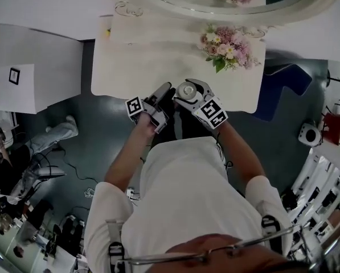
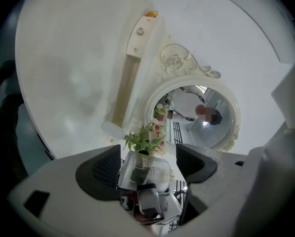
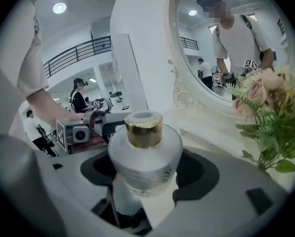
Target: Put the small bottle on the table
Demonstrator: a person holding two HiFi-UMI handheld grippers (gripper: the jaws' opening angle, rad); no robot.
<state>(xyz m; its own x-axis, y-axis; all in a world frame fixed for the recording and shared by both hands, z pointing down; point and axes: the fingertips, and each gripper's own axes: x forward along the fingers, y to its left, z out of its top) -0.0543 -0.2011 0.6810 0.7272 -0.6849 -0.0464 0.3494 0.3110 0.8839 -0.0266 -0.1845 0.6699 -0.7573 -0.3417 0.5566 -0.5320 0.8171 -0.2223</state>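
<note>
Bottle (image 3: 145, 154) is not on the tabletop (image 1: 141, 67) yet: my right gripper (image 3: 149, 171) pinches its frosted body from both sides, gold cap up and clear of the pads. From the head view I hold it over the near edge of the tabletop, about midway along, so I judge the carrying done. What is left is the lowering and the letting go. I cannot tell how high above the surface its base hangs.

My left gripper (image 2: 147, 158) sits just beside the right one with its jaws spread. The bottle shows in the gap between them, but I read nothing as pinched there. It may be close enough to crowd the set-down, so I would mind it on the way down.

Further out, the middle of the tabletop is bare white. Flowers (image 1: 226, 49) stand toward the far right corner, well apart from the bottle. Behind them the mirror (image 3: 221, 48) rises along the far edge. Neither stands in the way of a spot near the front edge.
</note>
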